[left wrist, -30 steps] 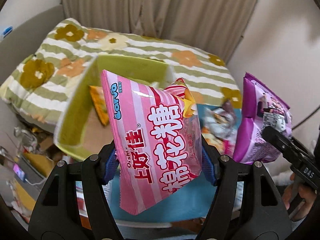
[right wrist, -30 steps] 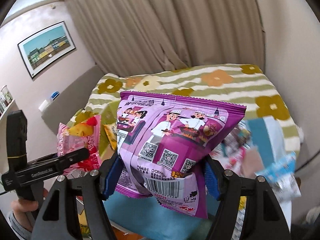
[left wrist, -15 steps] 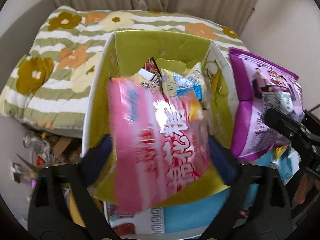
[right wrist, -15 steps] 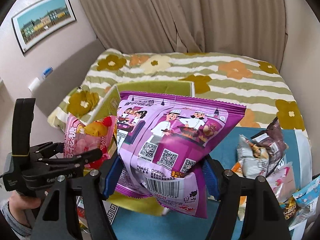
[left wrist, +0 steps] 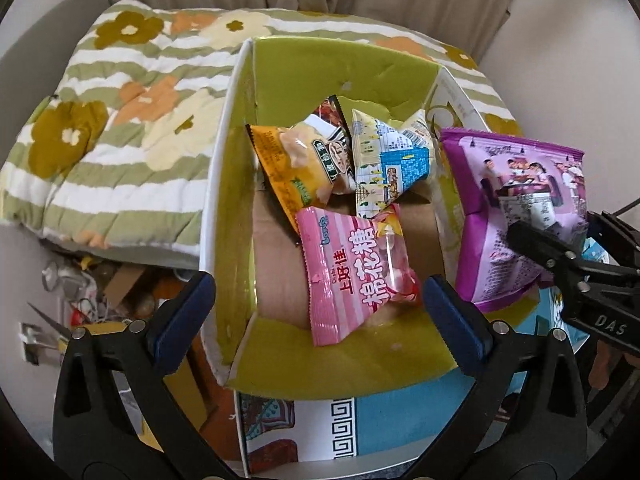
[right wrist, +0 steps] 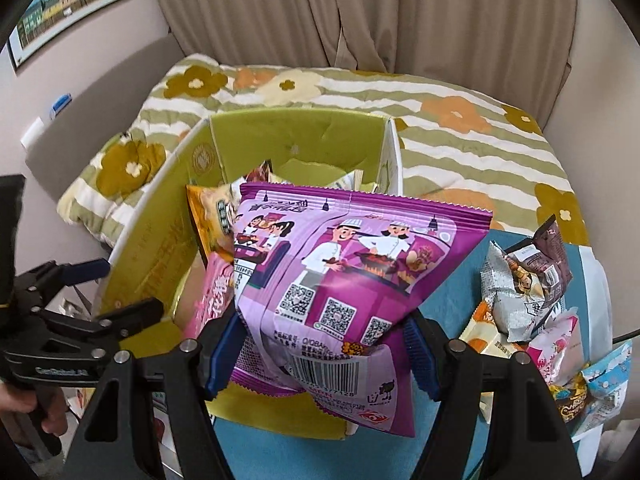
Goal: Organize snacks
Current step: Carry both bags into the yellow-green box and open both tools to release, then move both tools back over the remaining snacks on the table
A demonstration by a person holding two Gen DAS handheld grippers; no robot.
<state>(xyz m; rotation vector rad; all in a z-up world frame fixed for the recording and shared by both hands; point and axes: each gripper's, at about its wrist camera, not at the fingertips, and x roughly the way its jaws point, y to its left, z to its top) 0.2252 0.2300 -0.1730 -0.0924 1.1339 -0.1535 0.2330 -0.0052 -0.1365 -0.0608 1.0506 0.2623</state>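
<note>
Left wrist view: left tool (left wrist: 318, 300) spread wide, nothing between pads. Pink bag (left wrist: 354, 276) lies inside green box (left wrist: 304, 68), leaning on near wall, beside orange bag (left wrist: 288, 168) and white-blue bag (left wrist: 390, 160). Right tool (right wrist: 320, 350) pinching purple bag (right wrist: 344, 276) at lower part (bag upright, over box's right edge). More snacks (right wrist: 524, 284) on blue bench (right wrist: 452, 308) right of box.

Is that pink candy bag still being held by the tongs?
No, the pink candy bag lies loose inside the green box, and the left tongs stand wide open, pads clear of it.
</note>
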